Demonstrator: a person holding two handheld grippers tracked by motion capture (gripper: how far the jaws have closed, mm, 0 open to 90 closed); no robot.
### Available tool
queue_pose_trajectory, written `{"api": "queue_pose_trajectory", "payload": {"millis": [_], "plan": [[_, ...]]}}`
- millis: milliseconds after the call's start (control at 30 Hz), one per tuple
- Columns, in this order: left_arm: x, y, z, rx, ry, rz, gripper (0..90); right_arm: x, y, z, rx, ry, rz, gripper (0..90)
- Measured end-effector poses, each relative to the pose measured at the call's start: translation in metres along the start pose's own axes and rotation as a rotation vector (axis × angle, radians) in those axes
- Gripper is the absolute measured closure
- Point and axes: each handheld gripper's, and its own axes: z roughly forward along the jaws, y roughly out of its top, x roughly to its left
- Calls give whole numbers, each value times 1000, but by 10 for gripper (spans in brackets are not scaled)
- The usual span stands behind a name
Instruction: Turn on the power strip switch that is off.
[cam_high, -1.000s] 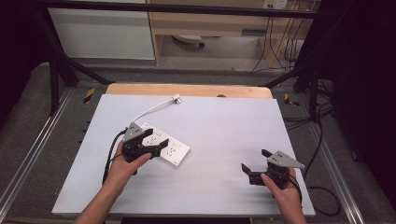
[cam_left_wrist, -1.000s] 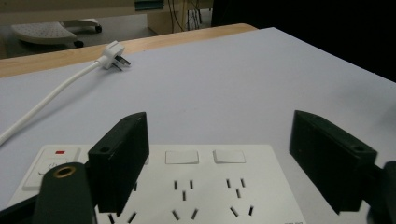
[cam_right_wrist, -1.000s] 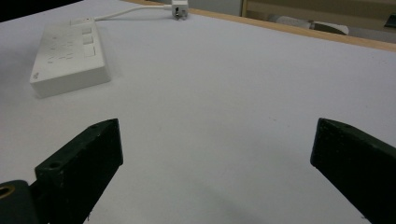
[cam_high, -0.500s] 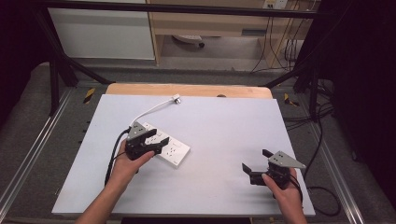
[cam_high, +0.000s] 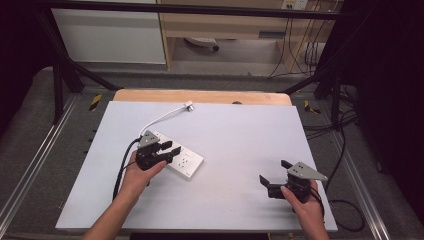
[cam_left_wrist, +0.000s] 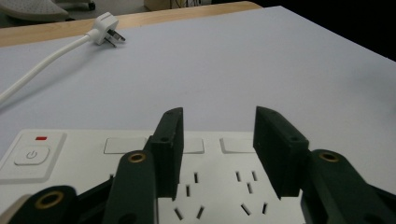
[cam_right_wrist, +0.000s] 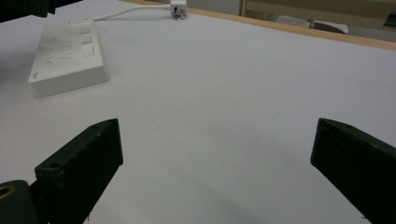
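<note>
A white power strip (cam_high: 186, 161) lies on the white tabletop (cam_high: 240, 130), left of centre. Its white cord (cam_high: 160, 118) runs back to a loose plug (cam_high: 188, 105). My left gripper (cam_high: 173, 151) hovers open just above the strip's near end. In the left gripper view its jaws (cam_left_wrist: 217, 116) stand apart over the sockets of the strip (cam_left_wrist: 70, 154), beside the power button, with nothing between them, and the plug (cam_left_wrist: 105, 32) lies far off. My right gripper (cam_high: 274, 171) is wide open and empty at the front right. Its view (cam_right_wrist: 217, 128) shows the strip (cam_right_wrist: 67, 51) far to the left.
A wooden edge (cam_high: 200, 96) borders the far side of the tabletop. Metal rails (cam_high: 30, 165) run along both sides of the table. Black cables (cam_high: 345, 150) hang at the right, and shelving stands behind.
My left gripper has edged slightly forward and to the right over the power strip. The right gripper has stayed put.
</note>
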Motion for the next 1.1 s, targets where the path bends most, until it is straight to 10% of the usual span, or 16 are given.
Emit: {"api": "queue_pose_trajectory", "payload": {"millis": [1100], "plan": [[2,-10,23,30,-12,-3,730,-2,0,-1,1,-7,4,28]]}}
